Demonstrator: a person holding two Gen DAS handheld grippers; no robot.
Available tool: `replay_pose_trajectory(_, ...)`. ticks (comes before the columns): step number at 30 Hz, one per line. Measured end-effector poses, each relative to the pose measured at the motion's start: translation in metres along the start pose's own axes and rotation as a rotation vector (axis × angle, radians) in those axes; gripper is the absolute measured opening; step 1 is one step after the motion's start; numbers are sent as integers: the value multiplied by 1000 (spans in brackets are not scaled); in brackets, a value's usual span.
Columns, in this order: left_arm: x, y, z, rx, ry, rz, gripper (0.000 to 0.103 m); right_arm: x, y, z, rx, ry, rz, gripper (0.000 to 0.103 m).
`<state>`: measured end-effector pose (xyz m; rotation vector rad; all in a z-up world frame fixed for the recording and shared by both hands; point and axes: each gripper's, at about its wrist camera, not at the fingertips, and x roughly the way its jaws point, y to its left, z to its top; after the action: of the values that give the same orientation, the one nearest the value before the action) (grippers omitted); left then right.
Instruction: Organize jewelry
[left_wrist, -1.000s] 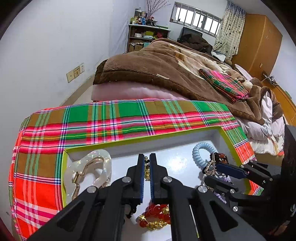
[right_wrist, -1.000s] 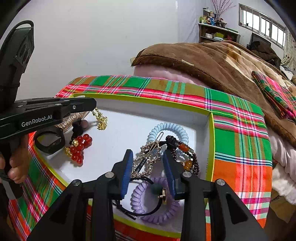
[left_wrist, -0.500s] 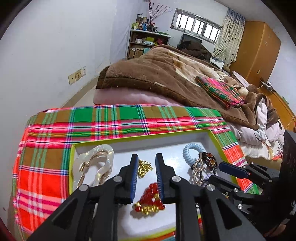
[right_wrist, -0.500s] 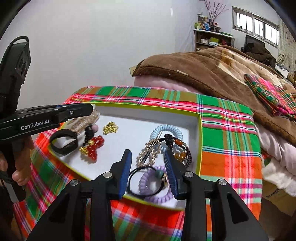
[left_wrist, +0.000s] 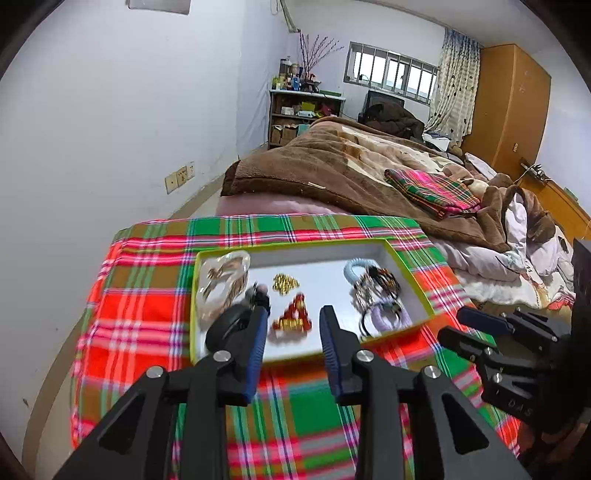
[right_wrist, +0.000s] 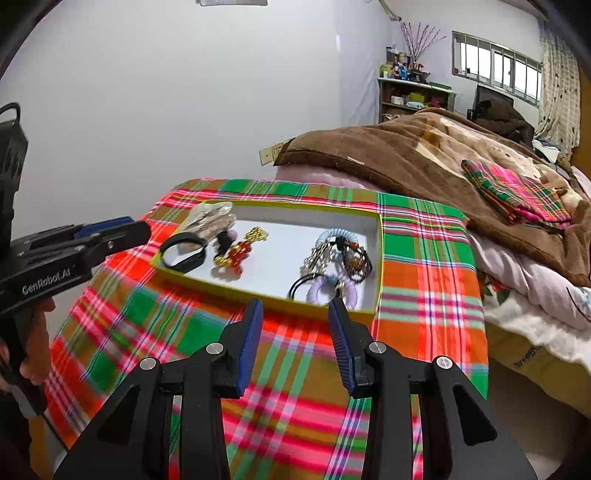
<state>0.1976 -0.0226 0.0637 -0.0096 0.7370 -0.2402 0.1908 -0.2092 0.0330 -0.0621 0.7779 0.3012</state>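
Item: jewelry, all lying in my shallow green-rimmed tray on the plaid-covered table. Left end: clear chain-link piece, black band. Middle: small gold chain, red-and-gold bead bracelet. Right end: one tangled heap of pale blue coil tie, dark bead bracelet, silver piece, thin black loop and lilac coil tie, touching and overlapping.

Tools: my left claw has just been opening; its jaws stand apart, nothing between them. My right claw is likewise parted and empty. Both hang over the cloth on the near side of the tray, touching nothing.

Status, as I judge it: pieces laid out, right-hand heap not separated.

Risks: reaching into the heap may lift several pieces together, since the coils snag the beads. The light tray could slide on the cloth if a fingertip catches its rim. The gold chain is slight and may slip a pinch.
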Motion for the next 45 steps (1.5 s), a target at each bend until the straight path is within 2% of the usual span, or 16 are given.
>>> replay_pose_trajectory(11,-57,-7,-51,-40,-30,49,34,-55,24,-35,-24,-33,4,38)
replay_pose_trajectory(18,-72,-13,-76,-58,-27,78,34,-73,32,-55,-21,-31,-5,38)
replay_pose_trajectory(29,-73,-19,-102,-68,6,111,34,-76,33,-70,-14,-11,-14,38)
replay_pose_trajectory(45,-65,-25,-108,-56,35,129,34,-66,31,-72,-18,15,-15,38)
